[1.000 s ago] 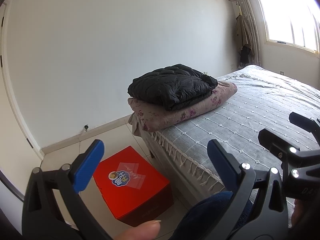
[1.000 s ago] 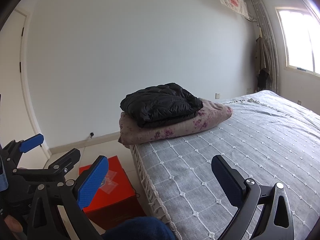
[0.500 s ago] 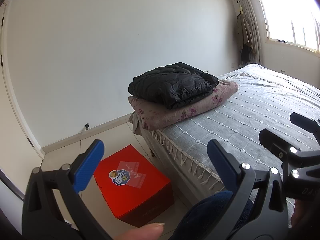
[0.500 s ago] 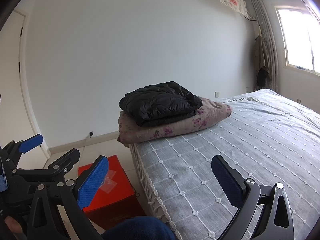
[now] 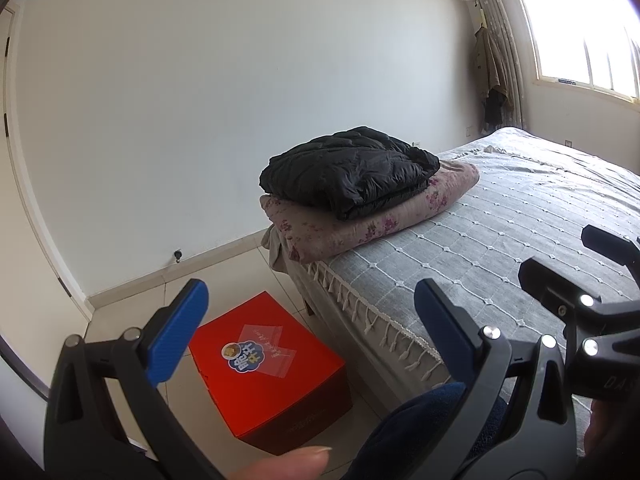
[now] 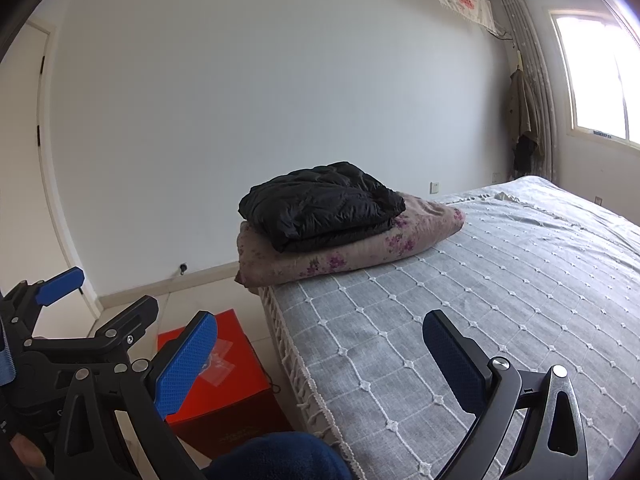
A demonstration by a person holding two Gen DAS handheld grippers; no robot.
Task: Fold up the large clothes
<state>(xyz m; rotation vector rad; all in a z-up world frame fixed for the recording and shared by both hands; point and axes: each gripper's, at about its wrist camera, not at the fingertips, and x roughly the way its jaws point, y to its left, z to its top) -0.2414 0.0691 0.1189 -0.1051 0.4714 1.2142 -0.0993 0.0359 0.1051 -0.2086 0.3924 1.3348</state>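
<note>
Bedroom w/ grey bed (image 6: 500,280): black jacket (image 6: 320,204) sits folded on floral pillow (image 6: 360,248) at bed's far-left corner. Left tool (image 5: 308,320) & right tool (image 6: 320,356) both apart, empty. Looks done; next probably fetch another garment.

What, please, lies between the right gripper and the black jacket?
Only bare grey bedspread, then the floral quilt under the jacket; the right wrist view shows this past the right gripper.

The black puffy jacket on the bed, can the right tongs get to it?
Probably yes. The right tongs are open and empty, and only bare grey bedspread lies between them and the black jacket atop the flowered blanket. The jacket sits well ahead, so the person would have to move nearer.
</note>
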